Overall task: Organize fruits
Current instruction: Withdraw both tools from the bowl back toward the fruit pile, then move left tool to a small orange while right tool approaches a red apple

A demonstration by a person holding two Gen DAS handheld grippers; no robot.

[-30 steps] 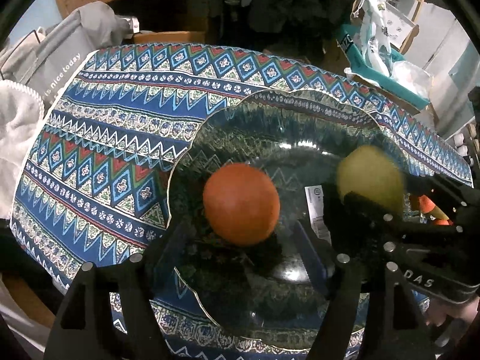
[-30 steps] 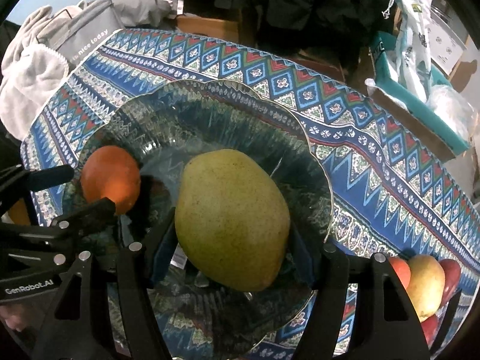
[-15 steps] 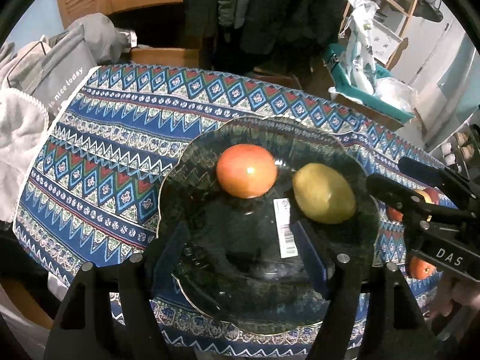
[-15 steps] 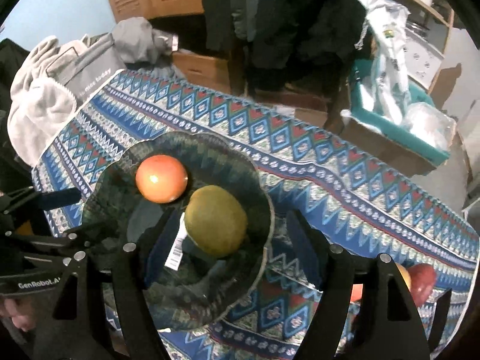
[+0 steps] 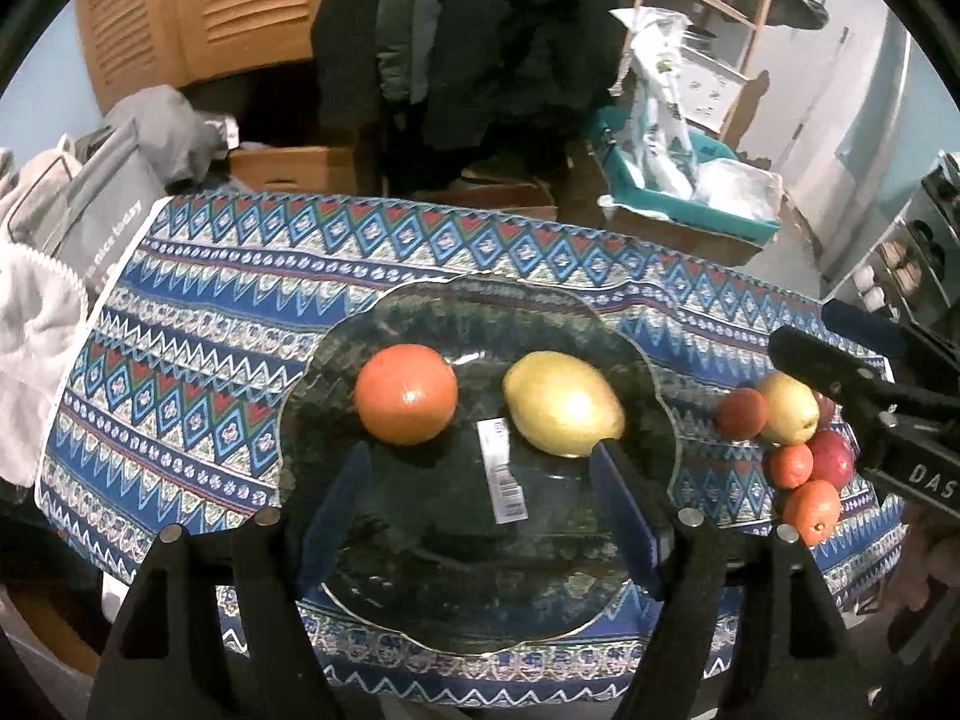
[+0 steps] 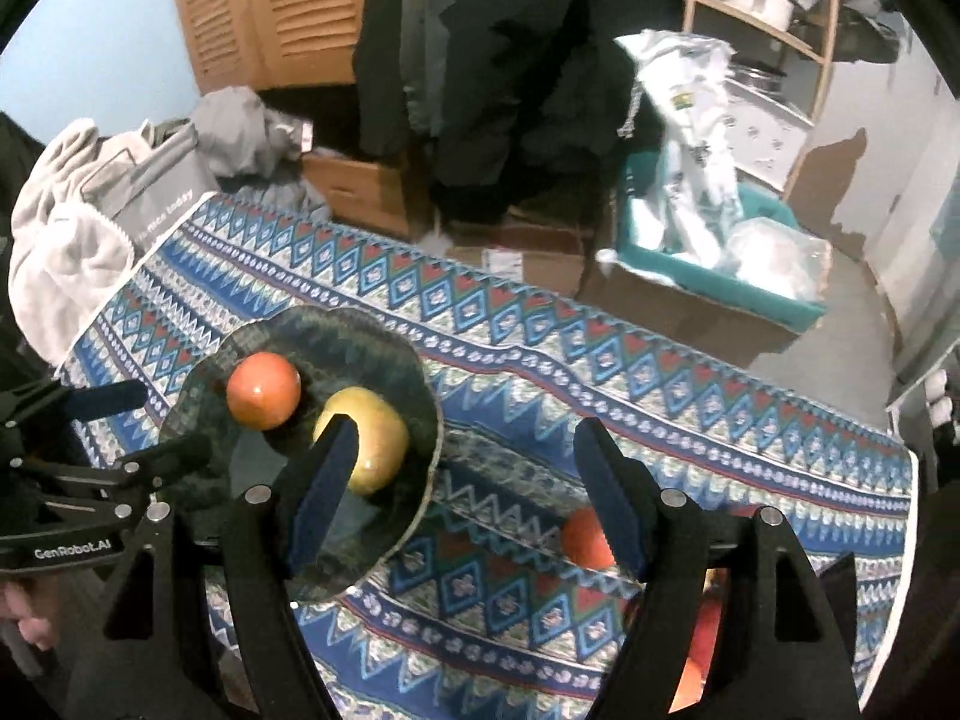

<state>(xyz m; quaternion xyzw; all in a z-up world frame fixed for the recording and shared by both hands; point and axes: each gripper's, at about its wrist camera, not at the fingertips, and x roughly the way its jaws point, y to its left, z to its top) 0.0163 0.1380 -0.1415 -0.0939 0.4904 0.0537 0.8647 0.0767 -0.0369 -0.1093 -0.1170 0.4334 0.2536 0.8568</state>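
The left gripper (image 5: pixel 480 498) was held with its jaws spread wide and nothing between them, above the near part of a dark glass plate (image 5: pixel 600 324). The right gripper (image 6: pixel 462 480) was likewise held agape and empty, over the patterned tablecloth (image 6: pixel 690 420) just right of the plate (image 6: pixel 372 324).

On the plate an orange (image 5: pixel 406 393) and a yellow-green mango (image 5: pixel 563 411) were seen side by side, slightly apart, with a barcode sticker (image 5: pixel 501 471) on the glass in front of them. To the right of the plate, near the cloth's edge, a cluster of small fruits (image 5: pixel 786 438) was gathered, touching one another. Beyond the table, a teal bin (image 6: pixel 720 276) with plastic bags was visible.
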